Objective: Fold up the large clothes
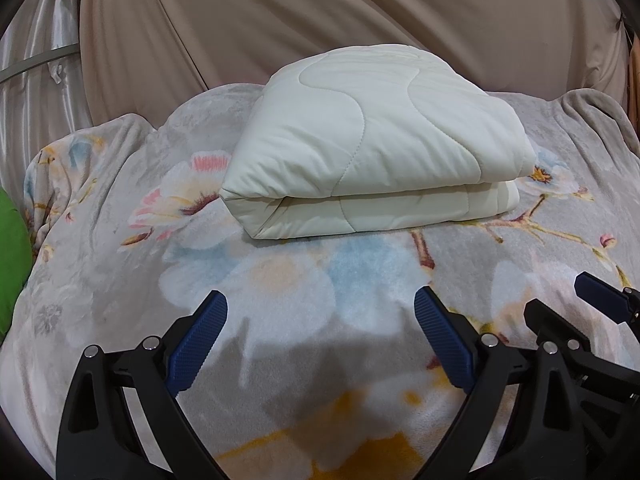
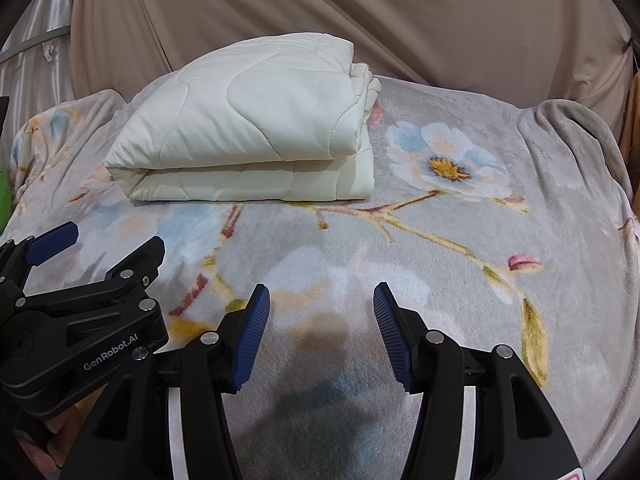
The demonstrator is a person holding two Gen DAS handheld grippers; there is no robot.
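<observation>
Cream quilted fabric makes up the task's thing: a padded quilt point(image 1: 376, 140), already folded into a thick, several-layered bundle with wavy stitch lines across its top. It lies toward the far side of the bed, on a grey floral fleece blanket point(image 1: 280, 280), with a beige curtain point(image 1: 320, 8) hanging behind it. The left tool point(image 1: 320, 308) and the right tool point(image 2: 321, 300) both hover over the bare blanket on the near side, well apart from the quilt; each stands released, jaws spread, with nothing between the blue ribbed pads. The quilt appears soft, bulky and light for its volume, not fragile; its smooth shell is probably somewhat slippery, and the layers can slide over one another or spring open when lifted. The near face shows a rounded fold, while the right end, seen in the right wrist view, shows stacked loose edges. For a further fold or a lift, take hold at the two near corners, pinching all layers together; a grip on the top layer alone is likely to peel the bundle apart.
</observation>
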